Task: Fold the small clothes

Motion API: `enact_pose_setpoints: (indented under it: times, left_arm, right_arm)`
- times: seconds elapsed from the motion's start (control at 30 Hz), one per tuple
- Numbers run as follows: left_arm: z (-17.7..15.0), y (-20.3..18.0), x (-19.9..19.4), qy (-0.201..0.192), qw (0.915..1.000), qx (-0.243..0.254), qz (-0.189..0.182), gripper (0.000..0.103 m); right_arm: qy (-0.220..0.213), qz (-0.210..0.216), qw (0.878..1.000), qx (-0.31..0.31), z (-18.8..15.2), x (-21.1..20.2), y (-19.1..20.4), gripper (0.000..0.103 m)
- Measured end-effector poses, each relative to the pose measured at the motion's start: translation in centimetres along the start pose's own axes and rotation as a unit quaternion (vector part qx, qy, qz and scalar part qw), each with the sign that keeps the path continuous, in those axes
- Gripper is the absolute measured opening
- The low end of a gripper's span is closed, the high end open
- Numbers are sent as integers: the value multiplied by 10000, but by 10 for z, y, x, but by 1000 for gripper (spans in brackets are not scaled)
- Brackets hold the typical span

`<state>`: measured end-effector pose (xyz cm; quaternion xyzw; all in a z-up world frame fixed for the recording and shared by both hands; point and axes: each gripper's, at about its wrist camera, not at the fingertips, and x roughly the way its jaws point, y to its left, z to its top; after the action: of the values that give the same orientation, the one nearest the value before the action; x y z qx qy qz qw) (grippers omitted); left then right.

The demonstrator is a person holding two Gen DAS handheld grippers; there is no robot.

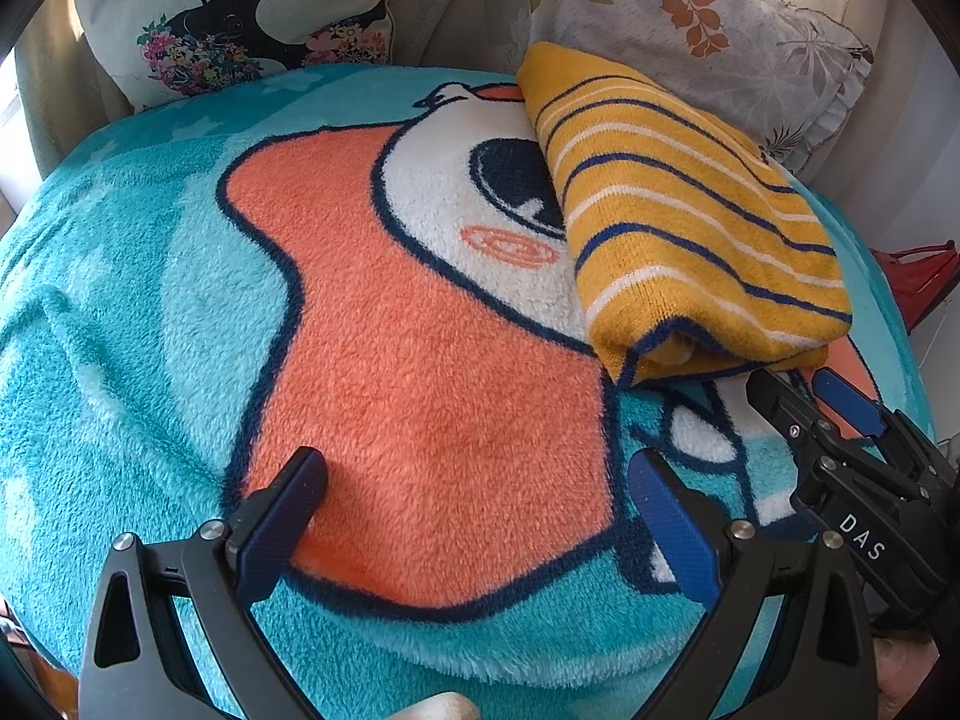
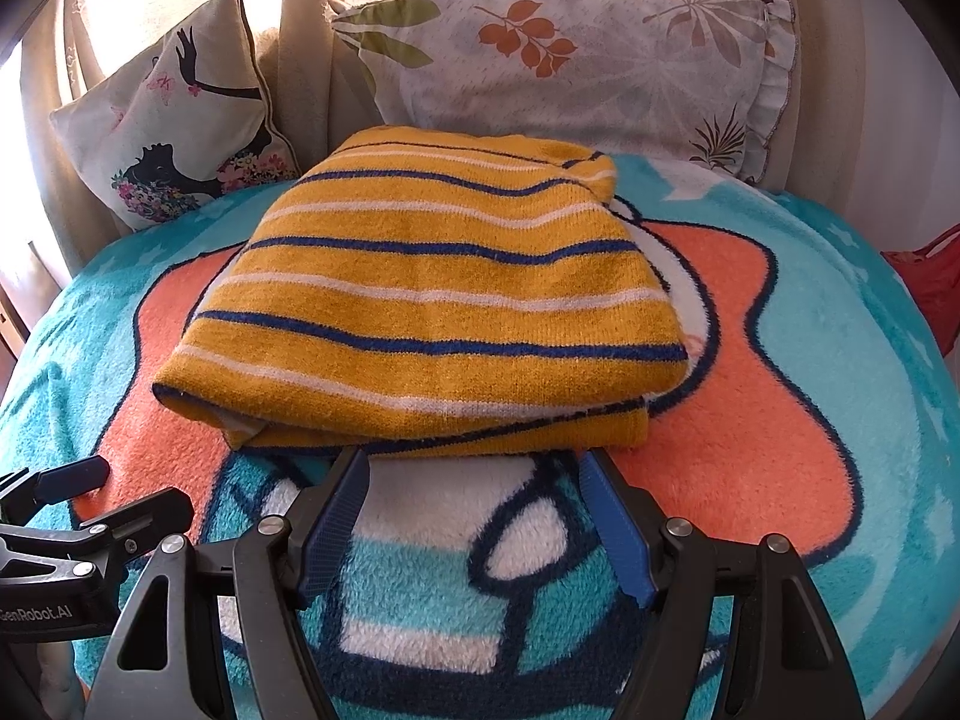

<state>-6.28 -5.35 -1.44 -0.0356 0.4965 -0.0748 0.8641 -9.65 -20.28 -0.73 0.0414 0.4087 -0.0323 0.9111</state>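
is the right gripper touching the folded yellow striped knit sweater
Cannot tell. In the right wrist view the open right gripper has its fingertips at the near edge of the folded yellow striped knit sweater, with neither contact nor gap plain.

Knitted striped sweater lies on fluffy fleece blanket; cushions smooth cotton-like cloth

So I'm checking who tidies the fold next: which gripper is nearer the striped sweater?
Right. The right gripper sits open just before the sweater, at its near edge. The left gripper is open over the blanket, off to the sweater's left.
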Motion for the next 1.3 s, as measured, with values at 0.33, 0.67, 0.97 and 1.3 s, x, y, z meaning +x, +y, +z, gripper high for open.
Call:
enact_pose_setpoints:
  times: [0.33,0.67,0.97,1.3]
  left_arm:
    - [1,0,2,-6,10000,42,43,100]
    - [1,-1,1,-7,9999,115,85,101]
    - [0,-3,3,-16,9998,170,103,103]
    - [1,2,-15,-399,9992,-6,49,103]
  right_arm:
    - [5,3,10000,-7,-1,0,1,77]
    - [22,11,10000,-7,-2,2,1,78]
    - [51,22,10000,13,-3,4,0,78]
    - [-63,7,10000,-25,0,-4,1,78]
